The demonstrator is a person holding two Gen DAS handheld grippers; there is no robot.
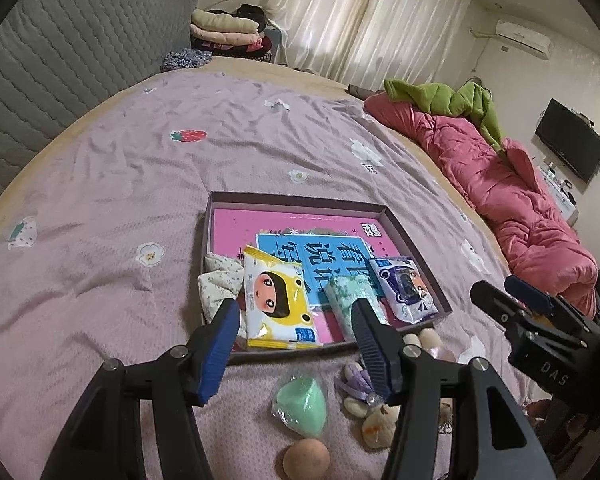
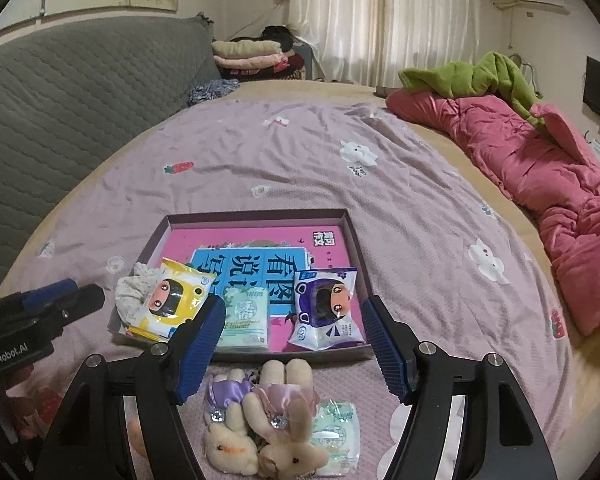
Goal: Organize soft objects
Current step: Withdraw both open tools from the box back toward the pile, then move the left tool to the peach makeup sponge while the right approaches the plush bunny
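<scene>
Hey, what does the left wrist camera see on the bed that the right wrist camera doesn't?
Only the left wrist view shows the green teardrop sponge and the tan round sponge in front of the tray. Only the right wrist view shows a small green tissue pack under the plush bunnies. Both show the tray holding the yellow wipes pack and purple pack.

Counted: one shallow box (image 2: 356,240); three tissue packs inside, yellow (image 2: 172,300), green (image 2: 246,316), purple (image 2: 328,308); one floral cloth (image 2: 130,292); two plush rabbits (image 2: 236,428) (image 2: 284,420); one loose green pack (image 2: 338,436); two sponges, mint (image 1: 300,404) and tan (image 1: 306,460).
</scene>
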